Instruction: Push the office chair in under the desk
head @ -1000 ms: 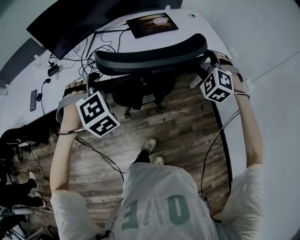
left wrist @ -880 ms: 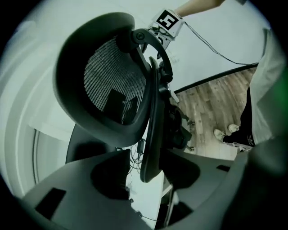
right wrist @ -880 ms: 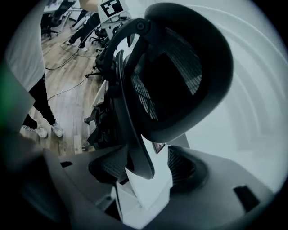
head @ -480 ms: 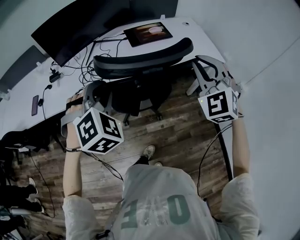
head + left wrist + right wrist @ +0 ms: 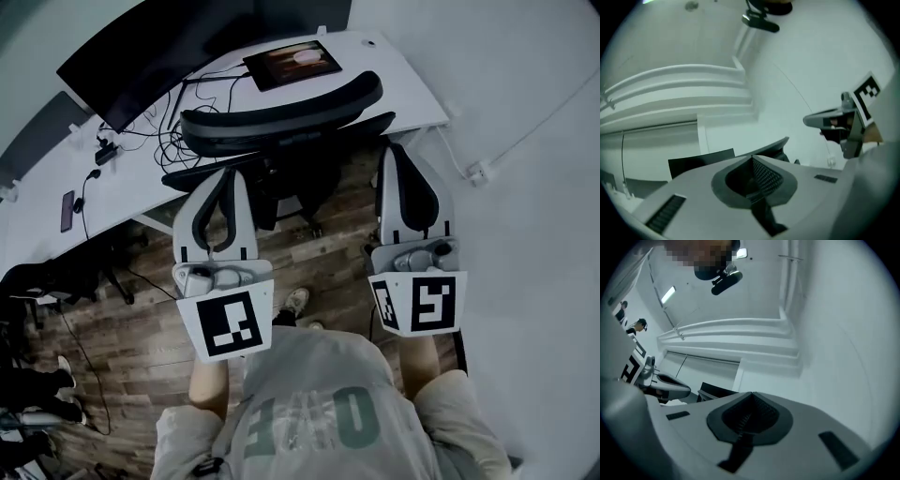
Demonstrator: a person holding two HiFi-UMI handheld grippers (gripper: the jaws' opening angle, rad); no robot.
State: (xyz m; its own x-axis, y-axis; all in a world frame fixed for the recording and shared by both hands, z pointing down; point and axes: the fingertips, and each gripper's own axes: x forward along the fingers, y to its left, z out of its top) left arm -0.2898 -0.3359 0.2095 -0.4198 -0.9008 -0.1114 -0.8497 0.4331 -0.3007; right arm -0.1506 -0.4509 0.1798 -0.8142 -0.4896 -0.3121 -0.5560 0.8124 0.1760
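a large black flat monitor [image 5: 178, 47] stands at the top left, its screen dark. just right of it lies a dark rectangular tablet [image 5: 292, 58] showing a reddish picture, with a small pale oval object [image 5: 306, 56] on it (what it is cannot be told). a tangle of thin black cables [image 5: 183, 98] runs below the monitor toward a small black plug block [image 5: 106, 143]. a slim dark phone [image 5: 67, 208] lies further left. brown wood-plank flooring [image 5: 347, 262] fills the middle. at right sits a white socket box [image 5: 478, 172] with a thin white cord. in the right gripper view a bright ceiling strip light [image 5: 669, 295] glows above two distant people [image 5: 637, 325].
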